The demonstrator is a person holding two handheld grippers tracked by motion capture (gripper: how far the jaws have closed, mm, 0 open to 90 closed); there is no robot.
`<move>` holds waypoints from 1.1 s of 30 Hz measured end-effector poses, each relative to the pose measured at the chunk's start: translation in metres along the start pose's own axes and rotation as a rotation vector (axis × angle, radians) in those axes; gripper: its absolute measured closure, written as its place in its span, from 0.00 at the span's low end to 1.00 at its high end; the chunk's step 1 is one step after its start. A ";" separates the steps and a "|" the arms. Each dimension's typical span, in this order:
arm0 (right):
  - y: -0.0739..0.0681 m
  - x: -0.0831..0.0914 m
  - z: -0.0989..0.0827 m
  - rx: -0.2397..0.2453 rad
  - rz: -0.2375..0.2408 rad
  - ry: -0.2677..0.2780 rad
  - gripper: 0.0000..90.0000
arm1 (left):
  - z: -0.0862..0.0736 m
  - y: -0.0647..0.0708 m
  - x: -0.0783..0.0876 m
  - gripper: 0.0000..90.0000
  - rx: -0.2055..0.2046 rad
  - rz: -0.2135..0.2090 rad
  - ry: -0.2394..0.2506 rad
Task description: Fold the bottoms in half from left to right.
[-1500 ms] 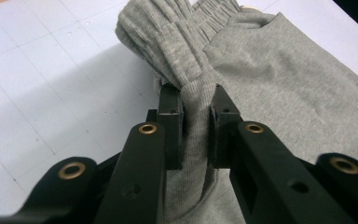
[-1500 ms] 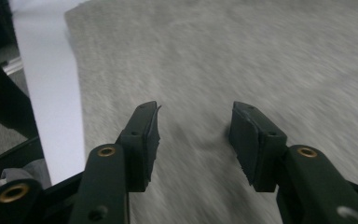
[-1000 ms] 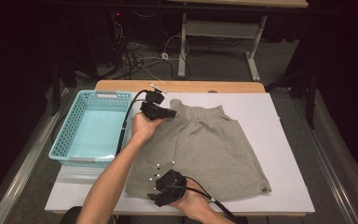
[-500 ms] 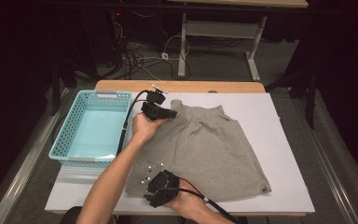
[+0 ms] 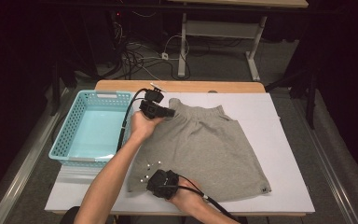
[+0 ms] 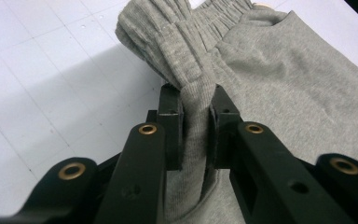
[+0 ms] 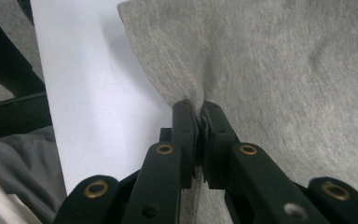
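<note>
High view first: we see the grey skirt (image 5: 205, 149) spread flat on the white bench (image 5: 289, 196), waistband toward the far edge, hem along the near edge, so its long axis runs far to near. Our left gripper (image 5: 165, 112) pinches the bunched waistband corner at the far left; its jaws are clamped on a thick fold. Our right gripper (image 5: 156, 184) has just been closing, and its jaws now nip the hem corner (image 7: 186, 93) at the near left. We'd judge the fold comes next: lift both corners together, keep that left edge taut, and carry it evenly across. The turquoise basket (image 5: 74, 154) waits at the left edge.
</note>
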State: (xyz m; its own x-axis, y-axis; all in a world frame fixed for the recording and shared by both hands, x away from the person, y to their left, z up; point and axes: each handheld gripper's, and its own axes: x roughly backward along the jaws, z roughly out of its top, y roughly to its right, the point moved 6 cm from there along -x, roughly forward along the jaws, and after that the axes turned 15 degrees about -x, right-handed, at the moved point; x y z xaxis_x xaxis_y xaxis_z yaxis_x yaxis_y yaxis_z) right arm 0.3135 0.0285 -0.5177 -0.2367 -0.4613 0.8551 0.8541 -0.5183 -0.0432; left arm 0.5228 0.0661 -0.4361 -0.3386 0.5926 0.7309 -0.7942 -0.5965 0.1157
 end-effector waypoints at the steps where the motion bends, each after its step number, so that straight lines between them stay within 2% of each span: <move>1: 0.000 0.000 0.000 -0.003 0.008 0.005 0.96 | 0.001 0.000 0.001 0.86 0.005 0.001 0.006; 6: 0.001 0.004 0.001 -0.007 0.017 0.024 0.97 | 0.004 -0.002 0.006 0.87 0.005 -0.006 0.015; 8: 0.000 0.007 0.003 -0.012 0.026 0.046 0.97 | 0.005 -0.004 0.009 0.87 0.018 -0.001 0.025; 15: -0.007 0.021 0.009 0.017 0.048 0.079 0.97 | 0.010 -0.014 0.022 0.87 0.045 0.028 0.052; 21: -0.013 0.027 0.024 0.013 0.075 0.129 0.97 | 0.015 -0.018 0.036 0.87 0.045 0.039 0.067; 26: -0.020 0.032 0.035 0.013 0.103 0.170 0.96 | 0.014 -0.021 0.046 0.87 0.040 0.057 0.055; 33: -0.016 0.038 0.030 -0.009 0.116 0.202 0.96 | 0.014 -0.018 0.044 0.87 0.036 0.052 0.048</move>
State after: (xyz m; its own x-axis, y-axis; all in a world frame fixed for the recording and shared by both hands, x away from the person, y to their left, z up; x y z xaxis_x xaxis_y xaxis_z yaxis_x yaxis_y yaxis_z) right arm 0.3046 0.0411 -0.4694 -0.2258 -0.6528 0.7231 0.8772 -0.4591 -0.1405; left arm 0.5295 0.0953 -0.3960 -0.4038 0.5850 0.7034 -0.7563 -0.6461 0.1031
